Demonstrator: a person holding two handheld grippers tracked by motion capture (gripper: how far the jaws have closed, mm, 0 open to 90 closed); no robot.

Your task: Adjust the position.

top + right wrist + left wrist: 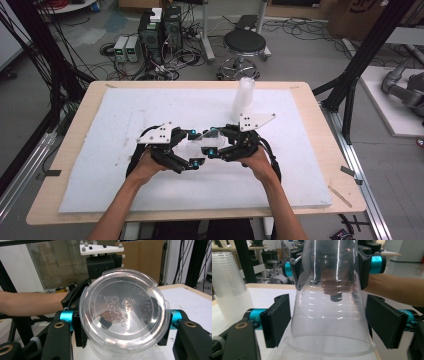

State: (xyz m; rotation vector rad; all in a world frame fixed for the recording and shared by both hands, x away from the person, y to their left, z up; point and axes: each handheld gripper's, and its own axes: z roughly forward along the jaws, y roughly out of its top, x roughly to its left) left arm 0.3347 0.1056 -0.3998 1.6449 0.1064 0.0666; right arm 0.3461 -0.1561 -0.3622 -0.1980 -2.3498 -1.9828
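Two hand-held grippers meet mid-desk (100, 150), six o'clock from the cup stack (243, 97). Right hand-held gripper (122, 322) is clamped on a clear cup (199, 141); left hand-held gripper (328, 322) straddles its rim end, pads apart. Handover seems underway: next, the left should close gently.

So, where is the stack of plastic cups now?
In the high view, the stack of plastic cups stands upright on the white mat, toward its far edge, just beyond the right tongs.
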